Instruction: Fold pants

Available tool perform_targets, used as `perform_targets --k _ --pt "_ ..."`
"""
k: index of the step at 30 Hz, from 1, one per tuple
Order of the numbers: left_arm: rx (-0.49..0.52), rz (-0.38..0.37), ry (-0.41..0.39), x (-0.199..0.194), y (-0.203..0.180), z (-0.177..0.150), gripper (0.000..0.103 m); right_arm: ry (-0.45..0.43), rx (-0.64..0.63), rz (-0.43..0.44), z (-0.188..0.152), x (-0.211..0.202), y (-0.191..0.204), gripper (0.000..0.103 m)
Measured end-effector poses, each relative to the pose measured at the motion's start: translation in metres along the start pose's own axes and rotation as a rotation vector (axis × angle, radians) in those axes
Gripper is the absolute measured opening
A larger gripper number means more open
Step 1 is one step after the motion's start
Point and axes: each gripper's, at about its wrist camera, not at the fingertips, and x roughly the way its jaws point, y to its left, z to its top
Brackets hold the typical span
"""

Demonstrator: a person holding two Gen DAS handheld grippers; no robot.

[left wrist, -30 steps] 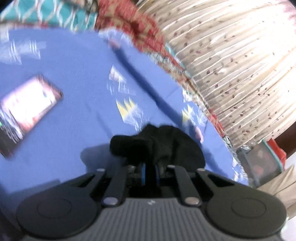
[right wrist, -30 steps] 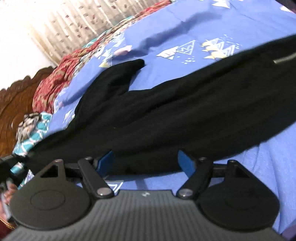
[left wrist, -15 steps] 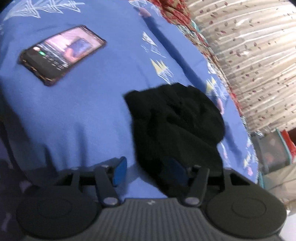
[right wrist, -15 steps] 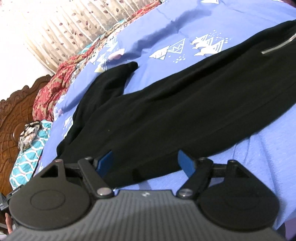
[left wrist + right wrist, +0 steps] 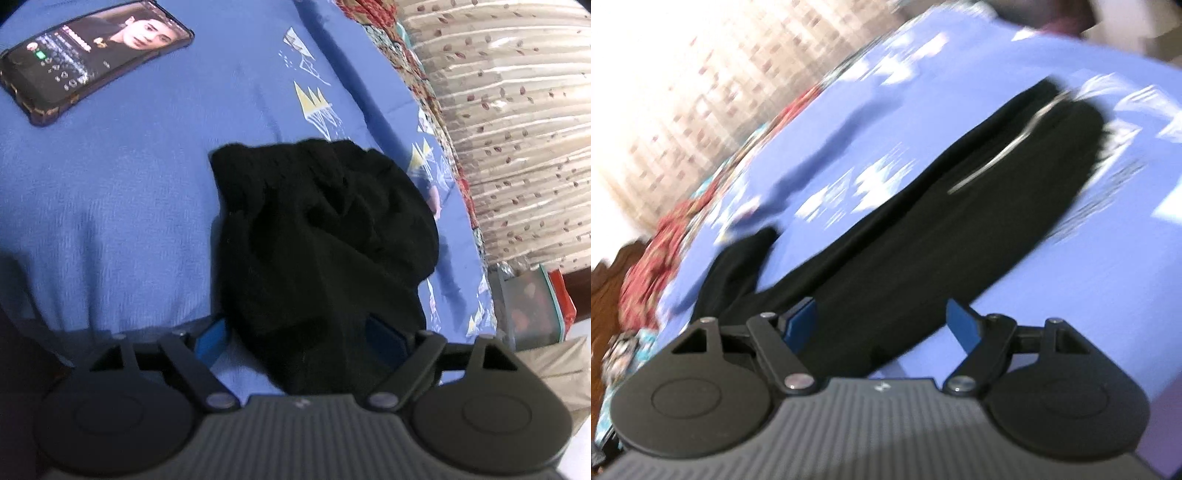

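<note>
Right now your left tongs (image 5: 299,339) are spreading apart, and the bunched black end of the pants (image 5: 317,236) lies between the blue pads (image 5: 210,341) — cloth runs from under the tool body forward in a rumpled heap, and neither pad can be seen squeezing it. That heap sits on the blue bedsheet (image 5: 110,221) straight ahead of the left tongs. Ahead and to their left lies a phone (image 5: 88,59), screen lit, well apart from the cloth. Off to the right of the left tongs hangs a pale curtain (image 5: 509,110) beyond the bed's edge, with a patterned red blanket (image 5: 373,14) along that edge.

Your right tongs (image 5: 882,325) stand wide open with nothing gripped. From them the pants (image 5: 923,240) stretch as a long dark band, starting just in front of the left-hand pad and running ahead and to the right across the bedsheet (image 5: 1089,295) (this view is badly smeared, so fine detail is lost). A thin light zip line (image 5: 1001,155) shows on the far part of the band. A narrower black end pokes out ahead and to the left of the right tongs.
</note>
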Motion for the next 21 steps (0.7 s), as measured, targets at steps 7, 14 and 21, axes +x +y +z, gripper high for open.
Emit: perform_targets --k 7,14,21 --pt "-0.024 0.052 -0.056 -0.001 -0.004 0.019 0.081 -0.171 0.084 -0.178 0.046 -0.030 -0.073 0.079" --pt "0.046 0.136 -0.007 0.030 -0.026 0.011 0.040 -0.166 0.258 -0.197 0.073 0.010 -0.115 0.079" --pt "0.062 0.162 -0.001 0.030 -0.035 0.007 0.012 -0.247 0.245 -0.278 0.088 0.005 -0.102 0.008"
